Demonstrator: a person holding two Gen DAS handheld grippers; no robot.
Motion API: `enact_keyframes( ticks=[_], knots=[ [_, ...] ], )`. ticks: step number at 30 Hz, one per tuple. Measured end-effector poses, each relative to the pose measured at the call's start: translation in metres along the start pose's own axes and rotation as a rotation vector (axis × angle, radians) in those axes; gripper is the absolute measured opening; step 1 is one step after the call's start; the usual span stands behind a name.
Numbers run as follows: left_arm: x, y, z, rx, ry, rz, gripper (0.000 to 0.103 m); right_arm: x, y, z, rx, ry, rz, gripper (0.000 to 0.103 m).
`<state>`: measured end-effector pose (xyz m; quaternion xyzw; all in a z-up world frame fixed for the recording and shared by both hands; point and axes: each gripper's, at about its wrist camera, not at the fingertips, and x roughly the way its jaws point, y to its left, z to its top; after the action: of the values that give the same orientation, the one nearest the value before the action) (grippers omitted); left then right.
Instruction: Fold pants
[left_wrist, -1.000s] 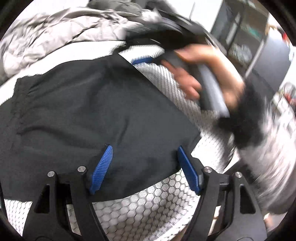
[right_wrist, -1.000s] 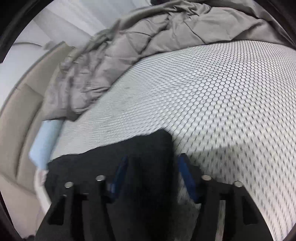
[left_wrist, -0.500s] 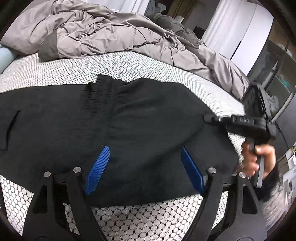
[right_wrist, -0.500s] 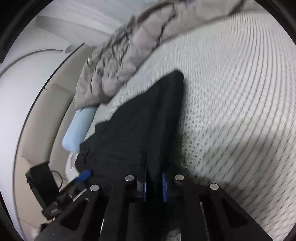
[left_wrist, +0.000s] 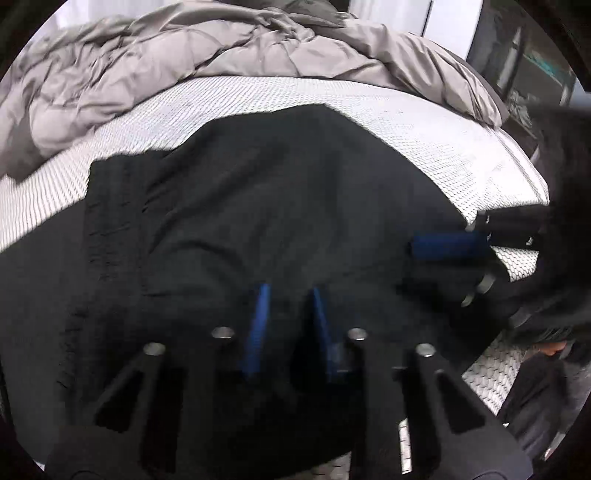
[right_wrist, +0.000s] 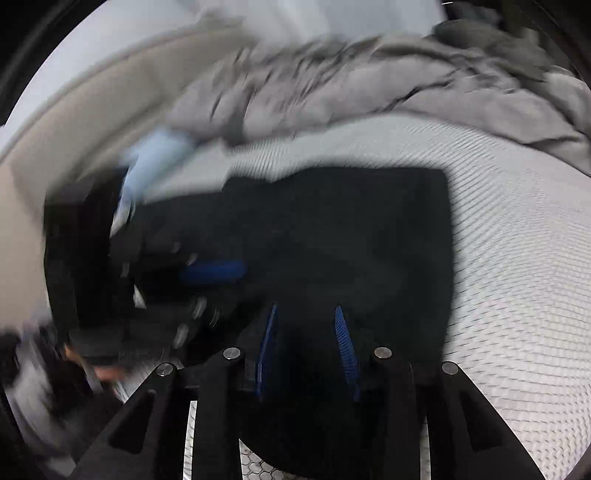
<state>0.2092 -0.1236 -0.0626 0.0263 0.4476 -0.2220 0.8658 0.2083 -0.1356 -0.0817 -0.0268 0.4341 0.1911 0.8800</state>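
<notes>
A: Start closest in. What are the two tools doing?

B: The left gripper (left_wrist: 288, 295) sits low over the black pants (left_wrist: 277, 206), its blue pads narrowed with only a slim gap between them. Dark cloth lies around and under them, but I can't tell whether a pinch of it is actually caught. The right gripper (right_wrist: 306, 314) also hovers over the near edge of the pants (right_wrist: 332, 240), its jaws a little apart; again, blur and black-on-black hide any grasp.

A: And where are the pants?

B: Spread on the honeycomb-patterned bed sheet (left_wrist: 424, 133), already doubled, by the look of the squared far corner. The gathered waistband runs along the pants' left side in the left view.

A: Beyond the pants?

B: A rumpled grey duvet (left_wrist: 221, 62) is heaped past their far edge, and a pale blue pillow (right_wrist: 155, 155) lies off their far left corner.

A: Which step, then?

B: I'd judge a fresh grab along the near edge for another fold. Next, both tools need a firm bite on all layers, then lift together and carry the edge toward the duvet side evenly.
</notes>
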Motion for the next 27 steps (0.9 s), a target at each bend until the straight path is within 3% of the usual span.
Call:
enact_keyframes(
  ticks=[2, 6, 9, 12, 14, 17, 20, 21, 23, 25, 27],
  knots=[
    [-0.006, 0.014, -0.005, -0.016, 0.0, -0.016, 0.008, 0.018, 0.002, -0.009, -0.076, 0.07, -0.07, 0.032],
    [-0.021, 0.032, -0.019, -0.026, -0.02, -0.054, 0.008, -0.005, -0.013, -0.024, -0.126, 0.064, -0.184, 0.034],
    [-0.034, 0.033, -0.024, -0.022, -0.03, -0.019, 0.008, -0.016, -0.032, -0.031, -0.108, 0.089, -0.293, 0.045],
    [-0.058, 0.028, -0.017, -0.018, -0.083, -0.008, 0.011, -0.032, -0.04, -0.025, -0.048, 0.037, -0.263, 0.045],
    [-0.063, 0.025, 0.0, -0.021, -0.123, -0.009, 0.023, -0.043, -0.034, -0.011, -0.014, -0.052, -0.253, 0.045],
    [-0.034, 0.024, 0.029, -0.045, -0.079, -0.049, 0.027, -0.027, -0.015, 0.016, -0.006, -0.097, -0.178, 0.045],
    [0.009, 0.03, 0.037, -0.022, 0.042, -0.007, 0.025, 0.006, -0.003, 0.023, -0.051, -0.035, -0.112, 0.045],
    [0.016, 0.041, 0.033, -0.041, 0.053, -0.035, 0.02, 0.021, -0.003, 0.028, -0.061, -0.009, -0.109, 0.045],
    [0.012, 0.059, 0.028, -0.083, 0.039, -0.091, 0.014, 0.047, -0.012, 0.027, -0.083, 0.062, -0.185, 0.043],
    [-0.003, 0.08, 0.023, -0.125, 0.031, -0.14, 0.01, 0.046, -0.028, 0.029, -0.068, 0.075, -0.232, 0.043],
    [-0.014, 0.089, 0.018, -0.112, 0.017, -0.106, 0.01, 0.033, -0.042, 0.026, -0.039, 0.093, -0.278, 0.044]
  ],
)
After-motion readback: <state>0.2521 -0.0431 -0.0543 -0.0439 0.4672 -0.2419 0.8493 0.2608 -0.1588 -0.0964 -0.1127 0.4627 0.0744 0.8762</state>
